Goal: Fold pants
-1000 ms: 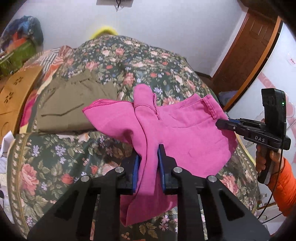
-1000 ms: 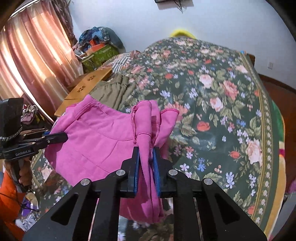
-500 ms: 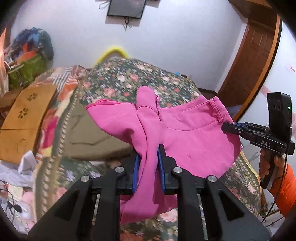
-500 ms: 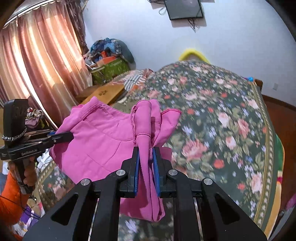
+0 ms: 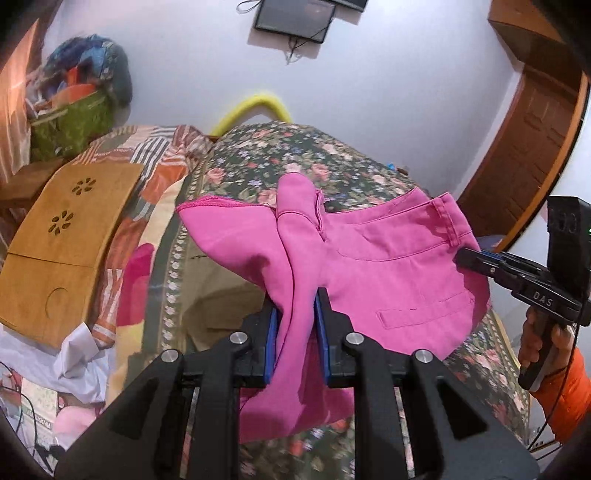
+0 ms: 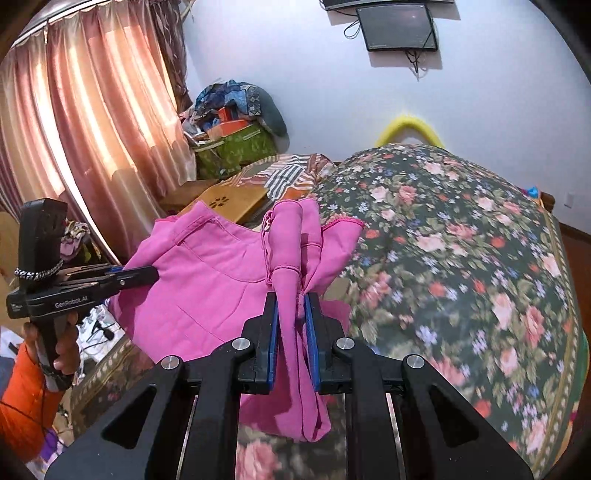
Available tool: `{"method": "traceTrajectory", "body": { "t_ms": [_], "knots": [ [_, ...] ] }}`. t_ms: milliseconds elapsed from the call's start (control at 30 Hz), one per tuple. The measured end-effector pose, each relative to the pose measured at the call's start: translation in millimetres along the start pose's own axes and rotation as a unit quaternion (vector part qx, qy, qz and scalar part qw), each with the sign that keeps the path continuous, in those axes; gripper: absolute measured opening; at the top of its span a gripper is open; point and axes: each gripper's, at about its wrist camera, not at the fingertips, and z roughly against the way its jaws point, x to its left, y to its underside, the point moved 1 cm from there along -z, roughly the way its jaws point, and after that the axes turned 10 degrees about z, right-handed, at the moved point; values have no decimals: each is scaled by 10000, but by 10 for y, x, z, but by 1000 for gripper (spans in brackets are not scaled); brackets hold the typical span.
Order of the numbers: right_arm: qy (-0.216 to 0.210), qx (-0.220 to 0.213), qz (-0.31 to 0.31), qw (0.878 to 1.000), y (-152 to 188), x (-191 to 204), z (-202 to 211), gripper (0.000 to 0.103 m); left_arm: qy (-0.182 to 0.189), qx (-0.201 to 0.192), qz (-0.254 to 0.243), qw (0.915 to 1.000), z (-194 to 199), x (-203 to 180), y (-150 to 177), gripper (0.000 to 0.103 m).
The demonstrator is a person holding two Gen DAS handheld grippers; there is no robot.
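The pink pants (image 5: 388, 266) hang in the air above the floral bed (image 5: 295, 155), stretched between both grippers. My left gripper (image 5: 295, 306) is shut on a bunched fold of the pink cloth, and more cloth droops below its blue pads. At the right of the left wrist view, the right gripper (image 5: 466, 258) pinches the waistband edge near a belt loop. In the right wrist view, my right gripper (image 6: 291, 301) is shut on a gathered fold of the pants (image 6: 207, 280). The left gripper (image 6: 149, 274) grips the far left edge, held by a hand with an orange sleeve.
An olive garment (image 5: 221, 295) lies on the bed under the pink cloth. A wooden board (image 5: 66, 236), striped bedding and a green bag (image 5: 70, 125) sit to the left. A brown door (image 5: 528, 147) is at right, curtains (image 6: 92, 110) at left, a wall screen (image 6: 399, 26) above.
Both grippers have risen and drawn back from the bed with the pink pants still held. The wall and its screen now fill more of each view; the olive garment is mostly covered.
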Motion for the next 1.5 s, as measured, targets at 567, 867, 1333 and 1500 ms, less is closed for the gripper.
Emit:
{"method": "traceTrajectory", "body": {
  "t_ms": [567,867,1333,1500],
  "knots": [
    [-19,498,-203,9986,19,-204,-1047,12,-275,488,33,9984,-962,668,-196,19],
    [22,883,-158,9960,195,-263,-1297,14,-468,393,285,9977,-951,946,-125,46],
    [631,1356,389,9880,300,-342,-1323,30,-1584,670,571,9834,-1074,1481,-31,45],
    [630,1108,293,9914,218,-419,-1158,32,-1245,149,597,9903,-809,1357,-183,45]
  ]
}}
